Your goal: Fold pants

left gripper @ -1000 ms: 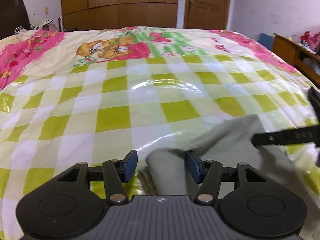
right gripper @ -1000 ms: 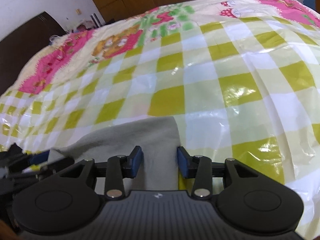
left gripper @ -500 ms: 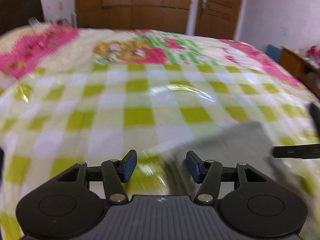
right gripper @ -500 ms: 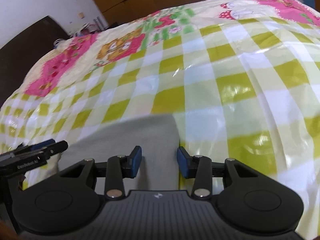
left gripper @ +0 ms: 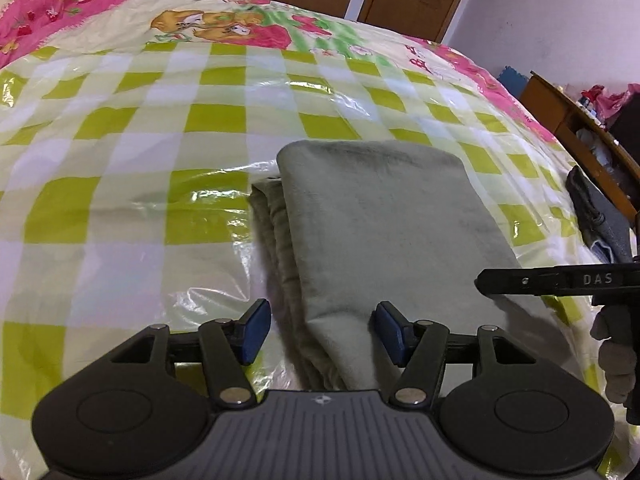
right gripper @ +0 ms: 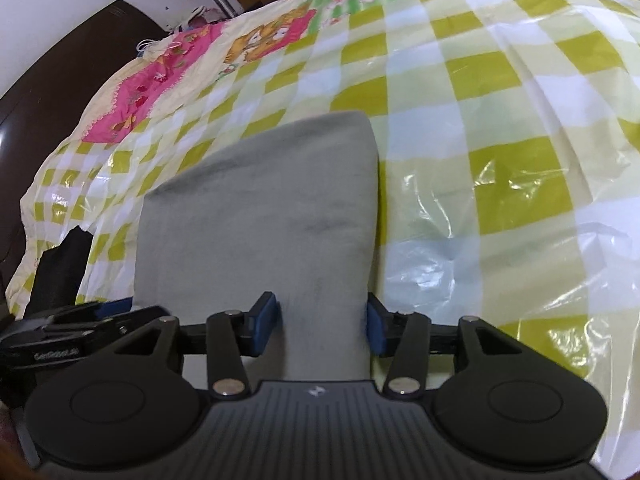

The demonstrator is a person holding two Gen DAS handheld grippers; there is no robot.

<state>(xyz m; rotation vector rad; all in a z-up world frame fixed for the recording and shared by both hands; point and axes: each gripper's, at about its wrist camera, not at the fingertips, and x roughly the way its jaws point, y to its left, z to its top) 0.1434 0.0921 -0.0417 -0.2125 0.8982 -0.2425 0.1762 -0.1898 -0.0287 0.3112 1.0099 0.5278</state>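
the grey pants (left gripper: 380, 216) are lying folded into a neat stack on the checked bedcover (left gripper: 120, 160) under its clear plastic sheet. both grippers are letting go — the left gripper (left gripper: 318, 330) and the right gripper (right gripper: 322, 322) are spreading their jaws, the near edge of the cloth lying loosely between the blue pads, probably because the fold is laid and needs no more holding.

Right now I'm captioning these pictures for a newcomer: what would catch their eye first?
The folded grey-green pants lie in the middle of the bed, on a glossy green-and-white checked cover. Both claws frame their near end: the left claw and the right claw, each with jaws opening and cloth between them. Beyond the checks runs a pink cartoon-print border.
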